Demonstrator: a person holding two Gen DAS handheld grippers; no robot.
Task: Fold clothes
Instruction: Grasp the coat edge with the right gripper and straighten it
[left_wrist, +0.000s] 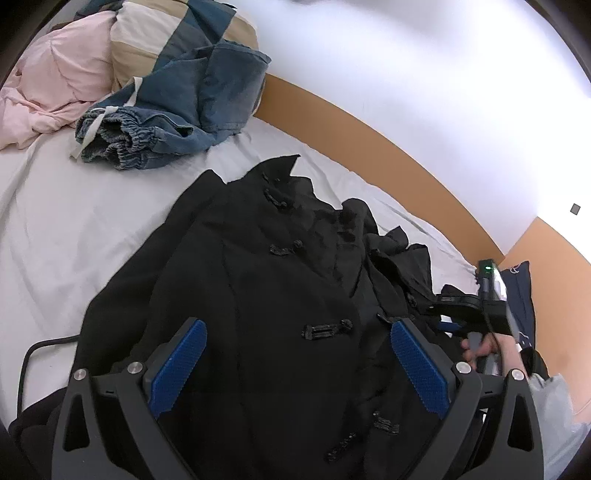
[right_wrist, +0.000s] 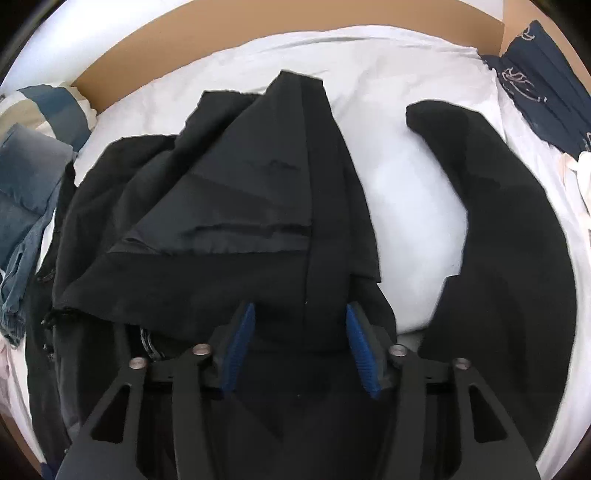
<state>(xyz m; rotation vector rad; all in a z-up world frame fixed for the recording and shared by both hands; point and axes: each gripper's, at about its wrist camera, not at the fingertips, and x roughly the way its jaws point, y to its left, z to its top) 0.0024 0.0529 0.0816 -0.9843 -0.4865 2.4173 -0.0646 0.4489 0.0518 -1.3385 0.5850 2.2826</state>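
On the bed:
Bed (left_wrist: 74, 221): white sheet, wrinkled, tan headboard behind.
Black coat (left_wrist: 266, 295): spread on the sheet in front of both grippers, rumpled, braided toggle fastenings down its front; one panel folded back showing lining, a sleeve (right_wrist: 509, 229) lying apart to the right.
Denim garment (left_wrist: 177, 110): crumpled heap near the pillows, elastic waistband and white drawstring showing.
Pink cloth (left_wrist: 55, 81): bunched beside the denim.
Left gripper (left_wrist: 295, 369): jaws wide open above the coat.
Right gripper (right_wrist: 299, 350): jaws parted, coat fabric lying between them, grip unclear.
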